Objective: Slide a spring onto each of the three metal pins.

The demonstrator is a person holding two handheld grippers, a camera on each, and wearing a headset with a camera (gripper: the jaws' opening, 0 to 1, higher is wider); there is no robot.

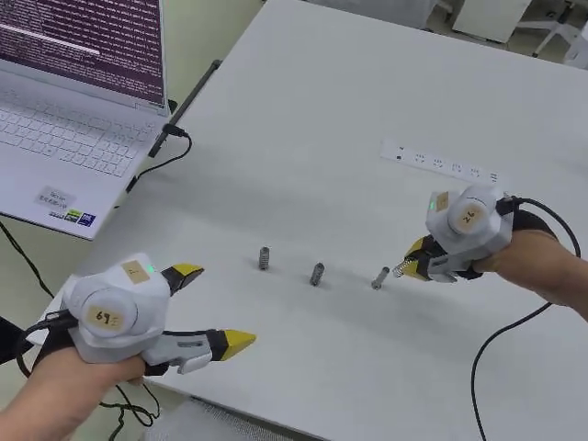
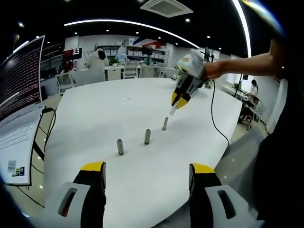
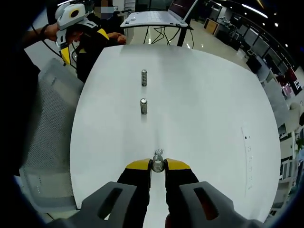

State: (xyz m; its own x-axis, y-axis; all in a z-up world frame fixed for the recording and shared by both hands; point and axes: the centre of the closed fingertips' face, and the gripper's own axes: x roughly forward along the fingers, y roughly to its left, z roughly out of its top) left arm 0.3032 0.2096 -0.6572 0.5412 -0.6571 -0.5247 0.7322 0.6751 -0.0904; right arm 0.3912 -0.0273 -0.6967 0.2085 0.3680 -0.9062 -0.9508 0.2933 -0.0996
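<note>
The right gripper (image 3: 158, 167) is clamped on a spring (image 3: 158, 163), which its own view shows end-on between the yellow tips. The left gripper view gives the side: the spring slants down, its free end just beside the top of the bare pin (image 2: 165, 123). The middle pin (image 1: 317, 274) and left pin (image 1: 264, 259) already wear springs. The left gripper (image 1: 211, 306) hovers, jaws apart, at the bench (image 1: 303, 138) edge. The head view adds a laptop (image 1: 73, 101).

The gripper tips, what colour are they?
Yellow. The left gripper shows it best in the head view.
</note>
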